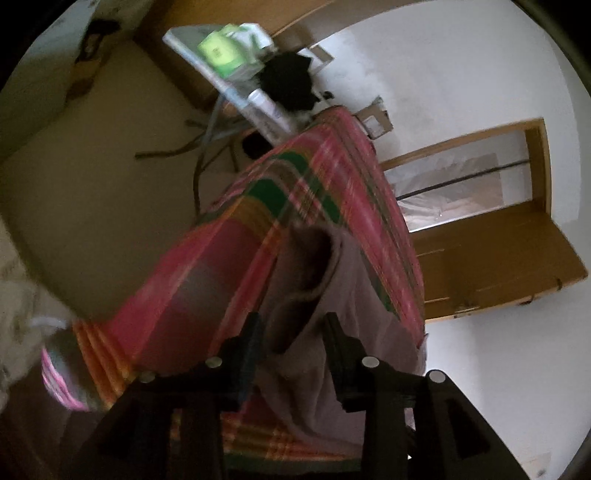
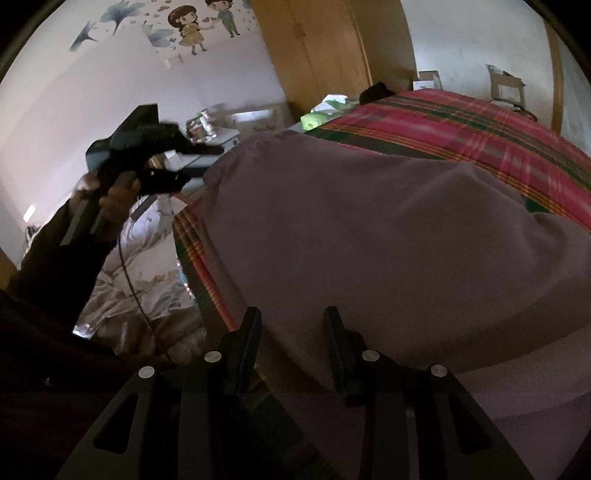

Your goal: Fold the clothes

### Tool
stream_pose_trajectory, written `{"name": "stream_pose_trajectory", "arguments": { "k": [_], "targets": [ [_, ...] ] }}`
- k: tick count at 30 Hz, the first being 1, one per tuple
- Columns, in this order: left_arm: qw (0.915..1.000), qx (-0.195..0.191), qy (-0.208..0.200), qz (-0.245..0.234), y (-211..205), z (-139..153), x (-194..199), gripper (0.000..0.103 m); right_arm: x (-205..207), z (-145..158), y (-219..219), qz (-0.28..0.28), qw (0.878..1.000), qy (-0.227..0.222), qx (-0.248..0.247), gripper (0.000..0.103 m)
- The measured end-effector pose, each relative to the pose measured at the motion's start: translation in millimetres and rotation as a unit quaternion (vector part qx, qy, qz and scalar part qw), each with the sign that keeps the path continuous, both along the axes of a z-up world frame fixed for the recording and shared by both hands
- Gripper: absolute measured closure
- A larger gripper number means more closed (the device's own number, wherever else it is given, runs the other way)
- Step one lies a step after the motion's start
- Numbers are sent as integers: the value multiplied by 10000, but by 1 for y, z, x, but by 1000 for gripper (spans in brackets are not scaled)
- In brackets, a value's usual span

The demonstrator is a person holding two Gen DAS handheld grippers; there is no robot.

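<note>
Mauve garment (image 2: 369,240) on bed, under right claw (image 2: 291,321)

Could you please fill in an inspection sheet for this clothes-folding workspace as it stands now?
Surface: bed under a pink plaid sheet.
Job's things: mauve garment spread across it.
Clutter: green box and black item beyond the bed.
Grippers: left gripper open, a garment fold between its fingers; right gripper open over the cloth.
Cables: thin cord hanging below the left hand.
Surroundings: wooden wardrobe, wall stickers.
</note>
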State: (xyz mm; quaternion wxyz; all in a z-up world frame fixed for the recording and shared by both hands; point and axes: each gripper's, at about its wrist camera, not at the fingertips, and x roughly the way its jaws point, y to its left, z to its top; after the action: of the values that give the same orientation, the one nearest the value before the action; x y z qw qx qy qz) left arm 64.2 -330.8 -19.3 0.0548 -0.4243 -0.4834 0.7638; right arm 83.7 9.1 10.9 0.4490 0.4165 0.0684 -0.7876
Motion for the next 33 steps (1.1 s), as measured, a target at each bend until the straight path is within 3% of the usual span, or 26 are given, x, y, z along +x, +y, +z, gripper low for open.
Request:
{"name": "stream_pose_trajectory", "arguments": {
  "k": [2, 6, 11, 17, 21, 24, 30, 33],
  "targets": [
    [9997, 75, 11, 251, 1, 0, 7, 66, 2, 2, 2, -1, 10000, 42, -22, 67],
    [9984, -141, 372, 408, 10, 19, 13, 66, 6, 6, 7, -152, 9996, 230, 34, 67],
    [9909, -953, 830, 464, 39, 56, 12, 66, 0, 14, 31, -663, 9971, 342, -129, 67],
    [9814, -1496, 956, -736, 106, 63, -35, 66, -14, 30, 96, -1813, 9812, 637, -200, 67],
    [9628, -1832, 1077, -1668, 158, 64, -60, 66, -25, 38, 150, -2722, 9590, 781, -94, 67],
    [9463, -1897, 1224, -2313, 198, 65, -70, 66, -30, 44, 189, -3249, 9418, 847, 146, 67],
    [9260, -1751, 1290, -3086, 252, 58, -98, 66, -35, 51, 267, -4009, 9150, 451, 75, 67],
    [9170, -1779, 1269, -3339, 271, 52, -104, 66, -47, 52, 282, -4204, 9061, 442, 183, 67]
  ]
}}
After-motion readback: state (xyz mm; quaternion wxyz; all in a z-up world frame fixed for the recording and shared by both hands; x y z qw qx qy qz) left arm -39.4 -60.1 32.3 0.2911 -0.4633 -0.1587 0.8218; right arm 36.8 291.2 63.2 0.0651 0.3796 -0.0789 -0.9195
